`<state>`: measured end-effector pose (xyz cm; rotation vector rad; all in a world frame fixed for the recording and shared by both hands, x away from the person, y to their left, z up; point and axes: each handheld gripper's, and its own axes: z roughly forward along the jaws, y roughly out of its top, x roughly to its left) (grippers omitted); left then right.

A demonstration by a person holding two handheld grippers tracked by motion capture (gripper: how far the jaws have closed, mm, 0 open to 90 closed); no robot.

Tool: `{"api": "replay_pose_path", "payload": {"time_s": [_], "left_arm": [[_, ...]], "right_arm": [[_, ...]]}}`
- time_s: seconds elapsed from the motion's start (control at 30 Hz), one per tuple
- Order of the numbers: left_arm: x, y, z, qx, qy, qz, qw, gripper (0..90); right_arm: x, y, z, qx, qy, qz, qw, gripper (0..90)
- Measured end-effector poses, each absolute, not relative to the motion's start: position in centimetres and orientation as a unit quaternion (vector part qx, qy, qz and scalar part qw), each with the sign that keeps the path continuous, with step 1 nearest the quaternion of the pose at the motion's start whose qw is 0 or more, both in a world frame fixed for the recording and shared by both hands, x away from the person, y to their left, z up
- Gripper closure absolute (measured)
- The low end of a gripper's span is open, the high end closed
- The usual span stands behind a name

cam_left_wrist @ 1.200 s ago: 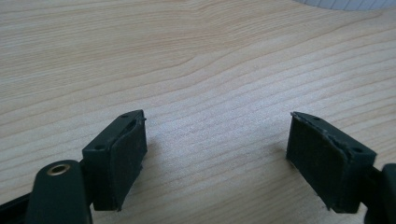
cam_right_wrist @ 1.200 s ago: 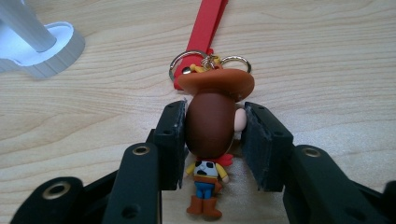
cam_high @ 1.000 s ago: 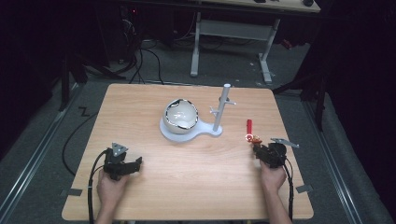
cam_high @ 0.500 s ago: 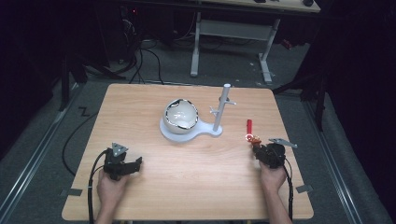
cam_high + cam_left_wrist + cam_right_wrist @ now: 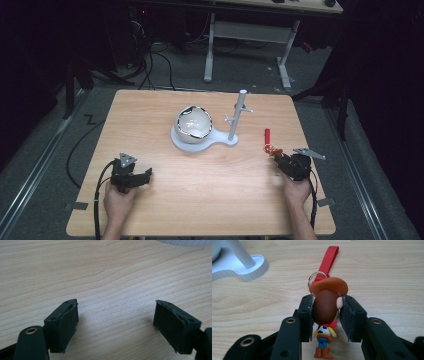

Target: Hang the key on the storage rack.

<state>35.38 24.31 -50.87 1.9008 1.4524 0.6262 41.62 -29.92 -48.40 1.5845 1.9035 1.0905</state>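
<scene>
Desk: your keychain figure lies flat near the right edge, just right of the white stand
Left tongs: released, nothing between them, resting low over bare wood
Right tongs: just been closing; pads now touch both sides of the figure's head
Handling: light, rigid, likely smooth; you should grip the broad head, not the limp strap
Appearance: orange hat, brown head, yellow shirt, blue trousers, metal ring, red strap

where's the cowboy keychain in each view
high view: cowboy keychain lies at the table's right, just ahead of the right hand-held gripper.
left gripper view: not in it.
right gripper view: centre, its head between the jaws.
shared landmark: white stand, upper left in the right gripper view.
</scene>
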Motion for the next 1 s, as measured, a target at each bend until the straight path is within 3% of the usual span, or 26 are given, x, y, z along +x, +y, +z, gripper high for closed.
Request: {"api": "replay_pose_path", "payload": {"time_s": [1.0], "left_arm": [[35.4,24.3,-50.9,0.726,0.555,0.238,0.329,20.4]], "right_arm": [[39.8,-31.4,-44.7,0.544,0.677,0.432,0.242,67.2]]}}
